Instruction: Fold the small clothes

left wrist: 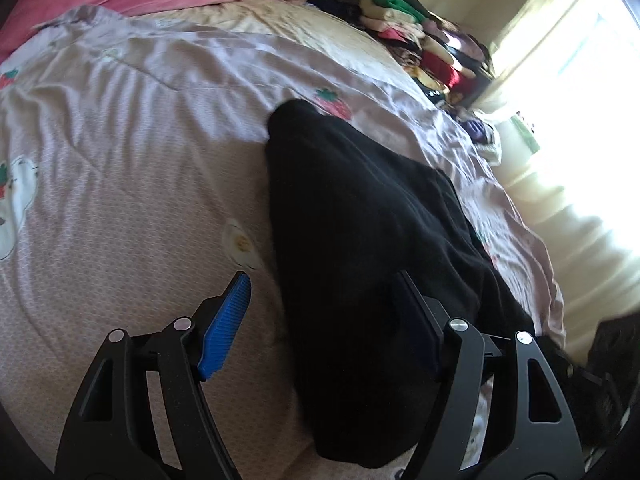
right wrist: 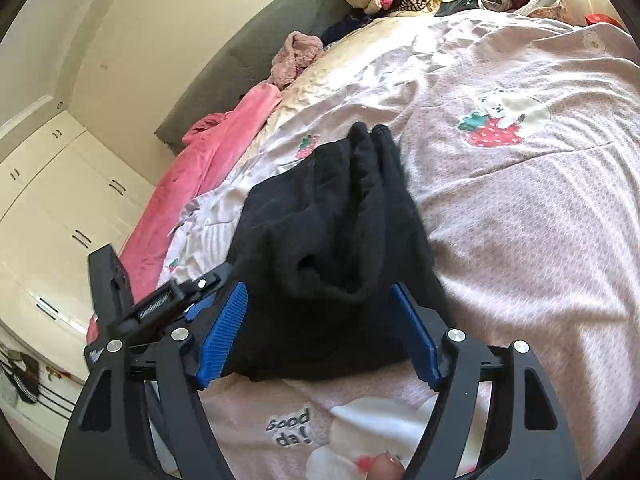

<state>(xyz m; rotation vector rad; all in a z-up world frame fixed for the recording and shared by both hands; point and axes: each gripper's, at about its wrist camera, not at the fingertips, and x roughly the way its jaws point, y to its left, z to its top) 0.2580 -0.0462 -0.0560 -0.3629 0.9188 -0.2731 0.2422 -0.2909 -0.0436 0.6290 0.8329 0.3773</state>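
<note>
left wrist view: left claw (left wrist: 324,316) released, jaws apart over the black garment (left wrist: 360,240) lying on the bed (left wrist: 120,200). right claw (right wrist: 320,328) also released, its blue pads (right wrist: 224,332) apart around the garment's near edge.

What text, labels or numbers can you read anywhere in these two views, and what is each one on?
"Good da!" in dark stitched letters on the pink bed cover, near the bottom of the right wrist view, beside a white cartoon patch; the last letters may be hidden by a fold.
The left wrist view shows no readable text.
The black garment shows no label or print.
</note>
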